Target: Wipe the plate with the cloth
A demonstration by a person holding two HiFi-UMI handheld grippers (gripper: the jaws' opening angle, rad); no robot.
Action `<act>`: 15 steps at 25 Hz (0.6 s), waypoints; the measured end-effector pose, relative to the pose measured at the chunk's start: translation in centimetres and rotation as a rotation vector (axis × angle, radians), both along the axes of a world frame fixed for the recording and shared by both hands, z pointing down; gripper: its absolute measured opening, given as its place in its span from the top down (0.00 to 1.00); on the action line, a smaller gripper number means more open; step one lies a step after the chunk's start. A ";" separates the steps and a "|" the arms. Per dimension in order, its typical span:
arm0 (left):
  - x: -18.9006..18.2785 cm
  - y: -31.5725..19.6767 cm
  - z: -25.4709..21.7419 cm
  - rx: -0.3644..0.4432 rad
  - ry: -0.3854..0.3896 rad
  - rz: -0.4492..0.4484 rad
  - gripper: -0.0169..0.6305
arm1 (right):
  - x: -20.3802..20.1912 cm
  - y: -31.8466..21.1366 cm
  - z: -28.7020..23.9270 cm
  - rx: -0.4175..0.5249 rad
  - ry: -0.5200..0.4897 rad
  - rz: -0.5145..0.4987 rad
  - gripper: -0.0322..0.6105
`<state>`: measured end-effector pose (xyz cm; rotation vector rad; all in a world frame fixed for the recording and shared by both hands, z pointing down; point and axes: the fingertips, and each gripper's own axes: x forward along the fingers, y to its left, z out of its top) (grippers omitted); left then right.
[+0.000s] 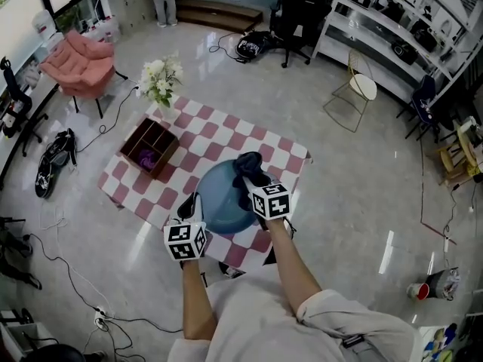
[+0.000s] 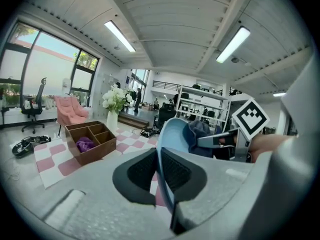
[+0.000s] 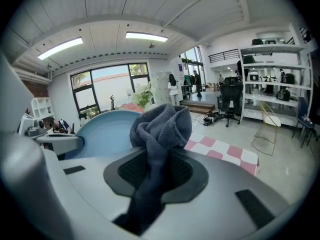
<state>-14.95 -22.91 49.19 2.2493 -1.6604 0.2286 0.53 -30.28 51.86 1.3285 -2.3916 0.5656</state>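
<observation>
Over checkered mat (image 1: 226,136): left tool (image 1: 192,202) clamps plate (image 1: 216,194), right tool (image 1: 253,181) cloth (image 1: 247,163); box (image 1: 167,161) nearby.

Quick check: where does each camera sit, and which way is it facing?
Head view: on the person's head, looking steeply down at the checkered tablecloth; both forearms, left gripper and right gripper show.
Left gripper view: on that gripper, facing along jaws shut on the blue plate edge; right gripper shows.
Right gripper view: along jaws shut on the grey cloth; left gripper shows.
Shared: plate and cloth.
</observation>
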 end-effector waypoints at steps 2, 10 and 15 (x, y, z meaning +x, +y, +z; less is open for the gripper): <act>-0.5 -0.3 -0.2 0.007 0.024 -0.020 0.94 | 0.5 0.2 0.3 -0.007 0.006 0.002 0.80; -2.9 -1.4 -0.3 0.008 0.108 -0.108 0.94 | -1.5 1.7 1.8 -0.051 0.048 -0.083 0.80; -3.8 -1.7 -1.3 0.039 0.170 -0.171 0.93 | -3.4 2.9 2.0 -0.053 0.090 -0.160 0.80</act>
